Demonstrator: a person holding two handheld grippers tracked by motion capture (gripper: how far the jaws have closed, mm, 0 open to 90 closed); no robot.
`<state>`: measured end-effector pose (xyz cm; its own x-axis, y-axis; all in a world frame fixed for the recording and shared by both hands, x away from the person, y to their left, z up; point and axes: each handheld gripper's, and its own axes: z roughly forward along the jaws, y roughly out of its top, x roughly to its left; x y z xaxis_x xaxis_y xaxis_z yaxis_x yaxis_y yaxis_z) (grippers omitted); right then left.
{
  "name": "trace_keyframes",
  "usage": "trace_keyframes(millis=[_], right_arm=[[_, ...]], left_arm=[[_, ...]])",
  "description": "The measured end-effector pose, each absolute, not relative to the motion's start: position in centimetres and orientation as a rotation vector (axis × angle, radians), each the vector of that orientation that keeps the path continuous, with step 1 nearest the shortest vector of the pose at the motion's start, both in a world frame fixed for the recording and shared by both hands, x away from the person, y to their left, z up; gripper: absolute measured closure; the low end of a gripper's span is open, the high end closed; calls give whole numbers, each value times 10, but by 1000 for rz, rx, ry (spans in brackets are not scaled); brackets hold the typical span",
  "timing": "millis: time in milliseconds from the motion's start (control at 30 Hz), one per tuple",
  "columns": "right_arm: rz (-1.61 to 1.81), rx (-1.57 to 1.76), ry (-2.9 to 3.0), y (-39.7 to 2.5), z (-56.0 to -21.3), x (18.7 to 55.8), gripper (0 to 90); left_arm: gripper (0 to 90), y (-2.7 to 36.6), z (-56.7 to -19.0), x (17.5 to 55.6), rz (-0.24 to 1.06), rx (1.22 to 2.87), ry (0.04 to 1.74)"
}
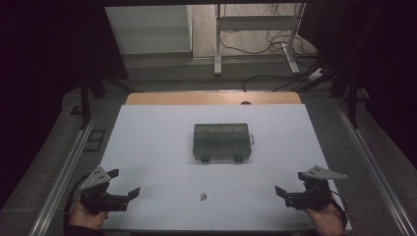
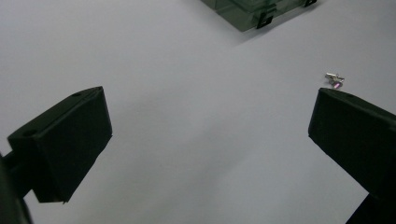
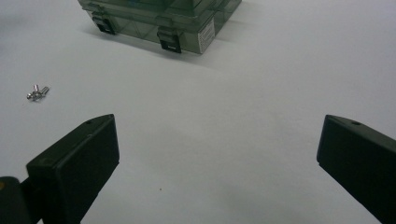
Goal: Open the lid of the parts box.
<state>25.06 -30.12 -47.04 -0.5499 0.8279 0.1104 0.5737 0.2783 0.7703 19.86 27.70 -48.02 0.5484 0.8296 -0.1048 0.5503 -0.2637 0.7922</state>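
The left gripper hovered over the near-left corner of the white bench, jaws spread wide and holding nothing. The right gripper hovered over the near-right corner, its jaws likewise spread and holding nothing. Between them, near the front edge, lay a small cluster of screws, well apart from both grippers. Farther back, at mid-bench, stood a translucent grey box with its lid shut and two black latches on its near side. In the left gripper view the screws lay just beyond the right-hand jaw; in the right gripper view the screws lay at left, before the box.
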Motion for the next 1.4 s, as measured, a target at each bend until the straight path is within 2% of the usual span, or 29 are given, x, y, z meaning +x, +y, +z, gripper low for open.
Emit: trace_keyframes(millis=[467, 1400], right_arm=[[1120, 1272, 2248, -300, -471, 251, 0], [1092, 1234, 2267, -295, -472, 254, 0]], left_arm=[[0, 277, -481, 199, 435, 1953, 1137], [0, 277, -478, 200, 459, 1918, 1069]])
